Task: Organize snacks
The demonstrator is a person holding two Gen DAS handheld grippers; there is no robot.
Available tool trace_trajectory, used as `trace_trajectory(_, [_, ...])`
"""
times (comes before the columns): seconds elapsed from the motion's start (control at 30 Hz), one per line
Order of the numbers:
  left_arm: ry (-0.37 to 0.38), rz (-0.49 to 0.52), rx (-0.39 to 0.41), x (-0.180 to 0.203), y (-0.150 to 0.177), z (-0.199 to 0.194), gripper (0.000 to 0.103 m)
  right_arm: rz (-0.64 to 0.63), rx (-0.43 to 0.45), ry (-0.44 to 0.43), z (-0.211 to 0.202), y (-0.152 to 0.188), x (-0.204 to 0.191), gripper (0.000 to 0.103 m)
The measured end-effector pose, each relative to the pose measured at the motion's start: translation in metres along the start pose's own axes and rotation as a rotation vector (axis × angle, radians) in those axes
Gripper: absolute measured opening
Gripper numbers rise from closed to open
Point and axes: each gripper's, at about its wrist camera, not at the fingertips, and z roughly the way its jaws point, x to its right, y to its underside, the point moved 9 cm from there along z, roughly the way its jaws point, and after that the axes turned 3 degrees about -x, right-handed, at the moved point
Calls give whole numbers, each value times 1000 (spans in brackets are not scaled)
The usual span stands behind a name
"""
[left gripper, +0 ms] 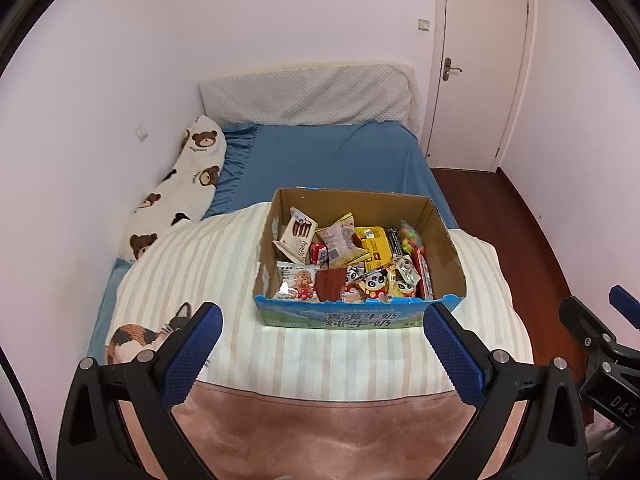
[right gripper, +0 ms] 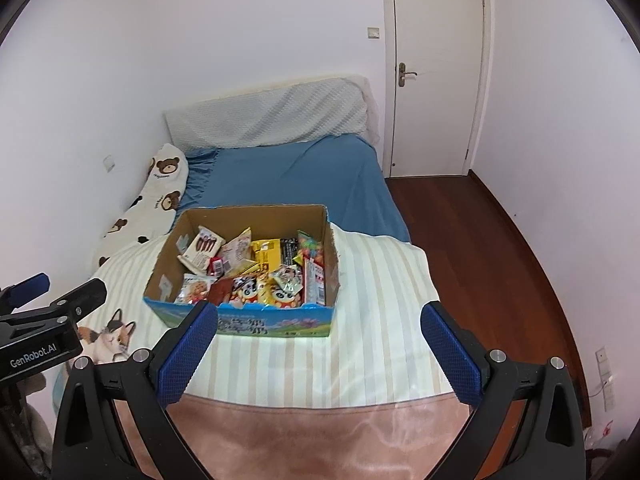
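Two handheld grippers hover side by side over the near end of a bed, both aimed at one cardboard box (left gripper: 362,256) of snacks. The left gripper (left gripper: 322,322) and the right gripper (right gripper: 318,320) each have their blue-padded jaws spread wide, and neither grips anything.

The box is the landmark. It sits on a cream striped quilt (left gripper: 208,272), ahead of both grippers and lower than them, apart from their fingertips. Its blue printed front wall faces the grippers, and its long axis runs left to right across their line of reach. From the left gripper the box lies ahead and slightly right; from the right gripper it lies ahead and to the left. Neither hand looks clearly nearer.

Inside the box, the packets are heaped loosely and overlap. Toward its back left leans a cream packet showing chocolate sticks (left gripper: 298,234). A yellow packet (left gripper: 376,244) lies at the back centre, and a clear bag of coloured sweets (left gripper: 411,237) stands at the back right. Along the front wall sit panda-printed bags (left gripper: 374,282) and a white packet with a cartoon girl (left gripper: 298,282). Beyond the box stretches a blue sheet (left gripper: 336,156); left of it lies a long pillow printed with bears (left gripper: 180,188).

Any pick would probably mean reaching forward and down over the front wall.
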Motion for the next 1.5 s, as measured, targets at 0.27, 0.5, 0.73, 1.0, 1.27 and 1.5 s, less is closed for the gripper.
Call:
trace_trajectory(0.27, [-33,3,-19,0,-12,34,103,18,-26,28,43,-10,6,103])
trace_trajectory(0.5, [-28,10,-63,5,-15,67,103,8,-61,39,79,-18,7,103])
trace_trajectory(0.73, [-24,18,-129,10,-9,95,103,-4,-99,47,107,-22,6,103])
trace_trajectory(1.0, [-18,22,-142,12,-8,103,103,0,-133,48,122,-14,7,103])
trace_trajectory(1.27, [-17,27,-142,13,-9,103,103,6,-139,49,121,-13,8,103])
trace_trajectory(1.5, [-16,26,-143,13,-8,103,103,10,-139,50,118,-11,9,103])
